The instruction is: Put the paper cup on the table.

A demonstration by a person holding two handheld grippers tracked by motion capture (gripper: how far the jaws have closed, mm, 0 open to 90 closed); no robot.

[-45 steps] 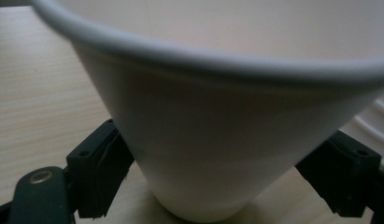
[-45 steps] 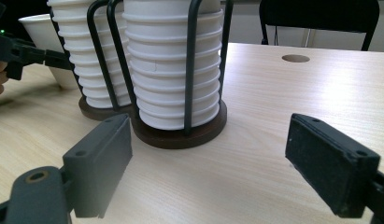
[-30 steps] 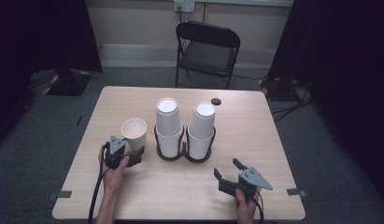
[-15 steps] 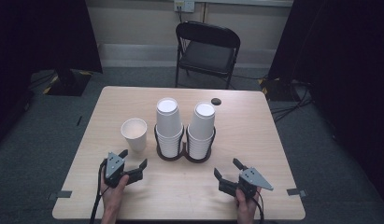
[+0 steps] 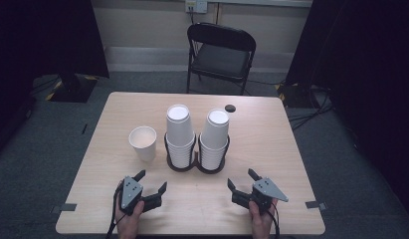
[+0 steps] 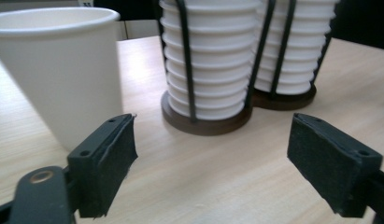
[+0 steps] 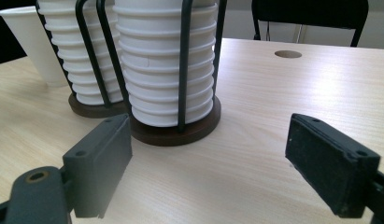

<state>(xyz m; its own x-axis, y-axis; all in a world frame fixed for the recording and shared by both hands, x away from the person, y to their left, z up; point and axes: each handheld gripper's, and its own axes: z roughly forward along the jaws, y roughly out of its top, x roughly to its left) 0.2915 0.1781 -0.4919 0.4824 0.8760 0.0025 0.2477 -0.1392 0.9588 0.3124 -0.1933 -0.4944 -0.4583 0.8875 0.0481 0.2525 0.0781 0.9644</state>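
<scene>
A single white paper cup [image 5: 143, 142] [image 6: 59, 70] stands upright on the wooden table [image 5: 271, 144], left of a black wire holder [image 5: 196, 167]. The holder carries two stacks of upturned white cups [image 5: 180, 134] [image 5: 215, 137]. My left gripper [image 5: 152, 180] lies near the table's front edge, below and apart from the single cup, open with nothing between its pads [image 6: 110, 158]. My right gripper [image 5: 241, 178] rests at the front right, also open and empty, pointing at the nearer stack [image 7: 166, 60]. In the right gripper view the single cup [image 7: 31, 42] shows behind the farther stack [image 7: 73, 51].
A small round hole [image 5: 230, 108] [image 7: 288, 54] sits in the tabletop behind the right stack. A black folding chair [image 5: 219, 55] stands beyond the far edge. Dark curtains hang on both sides. Bare tabletop lies between the two grippers.
My left gripper has drawn back from beside the single cup toward the table's front edge, jaws still apart. The cup stays standing in place. The right gripper has not moved.
</scene>
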